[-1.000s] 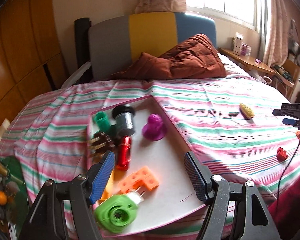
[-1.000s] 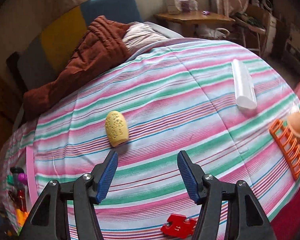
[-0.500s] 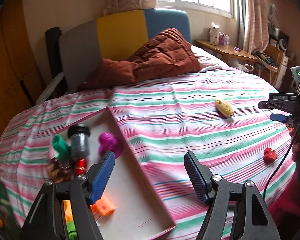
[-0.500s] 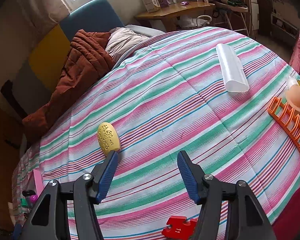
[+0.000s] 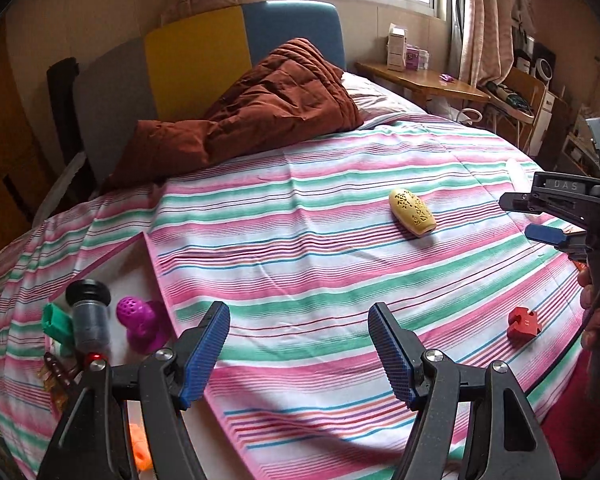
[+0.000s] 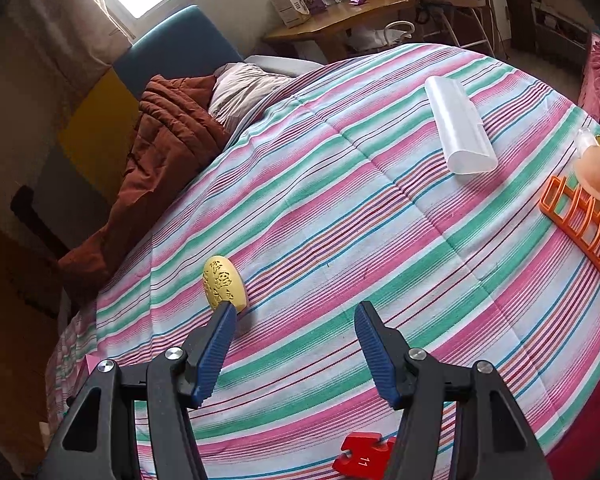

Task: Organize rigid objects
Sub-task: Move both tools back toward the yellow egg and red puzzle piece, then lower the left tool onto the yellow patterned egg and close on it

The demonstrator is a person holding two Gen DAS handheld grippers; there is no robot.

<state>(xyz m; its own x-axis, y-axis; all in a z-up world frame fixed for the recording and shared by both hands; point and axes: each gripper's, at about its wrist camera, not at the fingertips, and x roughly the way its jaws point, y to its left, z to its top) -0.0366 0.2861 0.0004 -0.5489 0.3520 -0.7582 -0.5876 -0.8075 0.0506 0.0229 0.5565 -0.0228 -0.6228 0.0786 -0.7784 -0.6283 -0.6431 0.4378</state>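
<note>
Both the left gripper [image 5: 299, 344] and right gripper [image 6: 295, 344] were seen spread, empty. The yellow perforated oval plastic piece [image 5: 412, 217] lay mid-frame on the striped bedspread [image 5: 300, 240]. Only the left view showed the white tray [image 5: 140, 264], lower left; only the right showed the clear plastic case [image 6: 462, 130], upper right.

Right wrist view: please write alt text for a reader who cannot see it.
An open right gripper hovers over a striped bedspread, holding nothing. A yellow oval object lies just past its left fingertip, a red puzzle piece below, a clear plastic case farther off.
</note>
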